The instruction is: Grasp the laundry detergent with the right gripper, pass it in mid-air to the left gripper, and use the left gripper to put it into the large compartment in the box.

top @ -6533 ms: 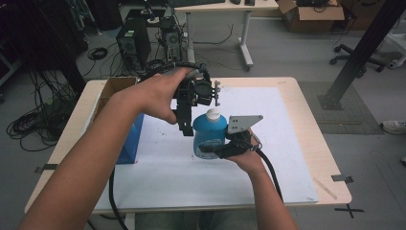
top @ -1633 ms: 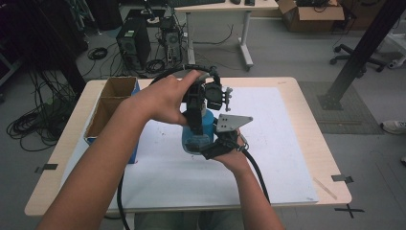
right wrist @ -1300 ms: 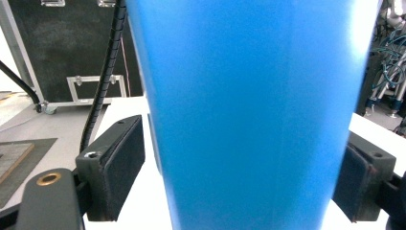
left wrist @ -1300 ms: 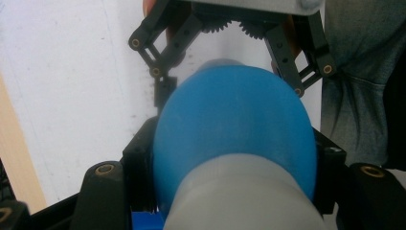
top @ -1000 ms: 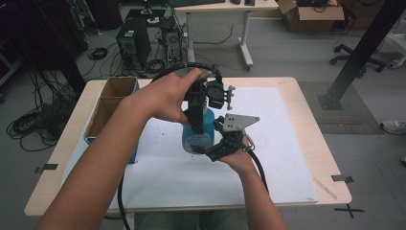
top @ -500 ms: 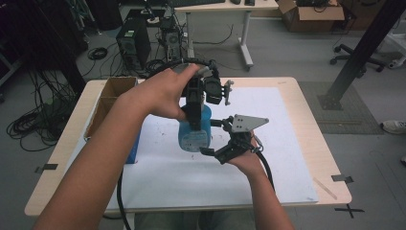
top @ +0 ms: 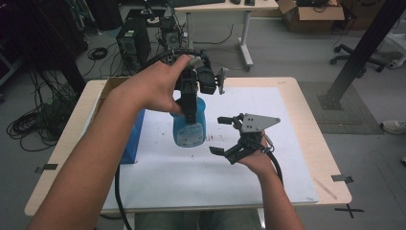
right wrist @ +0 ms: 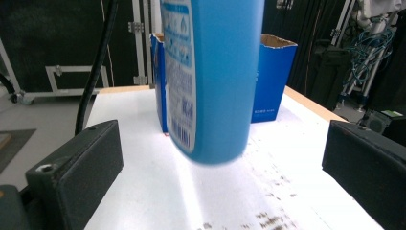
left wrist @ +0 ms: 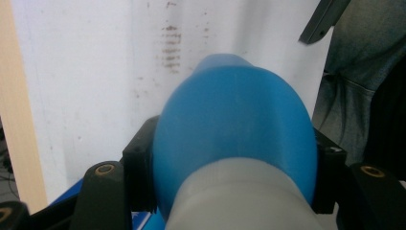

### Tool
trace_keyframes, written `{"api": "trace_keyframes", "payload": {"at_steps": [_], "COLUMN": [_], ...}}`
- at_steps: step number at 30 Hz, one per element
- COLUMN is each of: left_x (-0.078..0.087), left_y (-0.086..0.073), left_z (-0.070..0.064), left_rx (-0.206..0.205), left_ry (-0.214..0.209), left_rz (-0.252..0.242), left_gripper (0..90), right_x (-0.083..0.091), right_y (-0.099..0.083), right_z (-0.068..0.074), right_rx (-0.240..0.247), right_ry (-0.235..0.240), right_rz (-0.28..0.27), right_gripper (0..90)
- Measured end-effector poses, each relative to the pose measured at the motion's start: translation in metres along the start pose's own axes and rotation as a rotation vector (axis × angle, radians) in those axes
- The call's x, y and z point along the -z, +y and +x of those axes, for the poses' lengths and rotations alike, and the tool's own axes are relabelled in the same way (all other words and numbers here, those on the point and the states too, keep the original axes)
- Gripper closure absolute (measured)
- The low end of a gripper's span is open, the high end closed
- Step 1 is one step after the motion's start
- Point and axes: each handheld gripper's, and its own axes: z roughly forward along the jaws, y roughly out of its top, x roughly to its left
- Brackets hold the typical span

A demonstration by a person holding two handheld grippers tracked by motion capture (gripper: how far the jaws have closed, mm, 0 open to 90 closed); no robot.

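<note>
Blue bottle (top: 189, 125) is hanging in your clamped left gripper (top: 190, 112); keep the spread right gripper (top: 226, 136) at 3 o'clock, clear.

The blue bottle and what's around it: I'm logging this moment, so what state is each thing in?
Blue bottle: lifted off the table, roughly upright, clamped near its top.
Left gripper: shut on the blue bottle, jaws on both sides.
Right gripper: open, jaws wide apart, touching nothing.
Blue box: standing upright on the table, top open.
White sheet: flat on the table, speckled with brown marks.
</note>
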Motion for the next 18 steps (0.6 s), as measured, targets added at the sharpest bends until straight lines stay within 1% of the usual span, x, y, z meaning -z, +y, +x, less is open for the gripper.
{"api": "trace_keyframes", "payload": {"at_steps": [6, 7, 10, 11, 12, 14, 15, 18], "left_x": [0.011, 0.013, 0.018, 0.019, 0.021, 0.023, 0.024, 0.029], "left_y": [-0.011, -0.013, -0.018, -0.020, -0.022, -0.025, -0.027, -0.033], "left_z": [0.007, 0.008, 0.010, 0.010, 0.011, 0.012, 0.013, 0.015], "left_rx": [0.070, 0.074, 0.095, 0.101, 0.105, 0.117, 0.120, 0.139], "left_ry": [0.006, 0.008, 0.022, 0.026, 0.028, 0.030, 0.030, 0.030], "left_rz": [0.005, 0.008, 0.012, 0.011, 0.012, 0.007, 0.008, 0.007], "left_gripper": [37.9, 37.9, 37.8, 37.8, 37.9, 37.8, 37.8, 37.8], "right_x": [0.013, 0.016, 0.021, 0.024, 0.025, 0.029, 0.031, 0.036], "right_y": [0.005, 0.007, 0.011, 0.012, 0.013, 0.015, 0.016, 0.019], "right_z": [-0.002, -0.002, -0.003, -0.004, -0.004, -0.004, -0.004, -0.004], "right_rx": [0.016, 0.023, 0.024, 0.025, 0.031, 0.032, 0.042, 0.059], "right_ry": [-0.015, -0.018, -0.021, -0.020, -0.026, -0.023, -0.035, -0.044], "right_rz": [0.057, 0.069, 0.101, 0.121, 0.131, 0.149, 0.166, 0.203], "right_gripper": [0.0, 0.2, 0.7, 0.8, 0.7, 0.7, 0.6, 0.7]}}
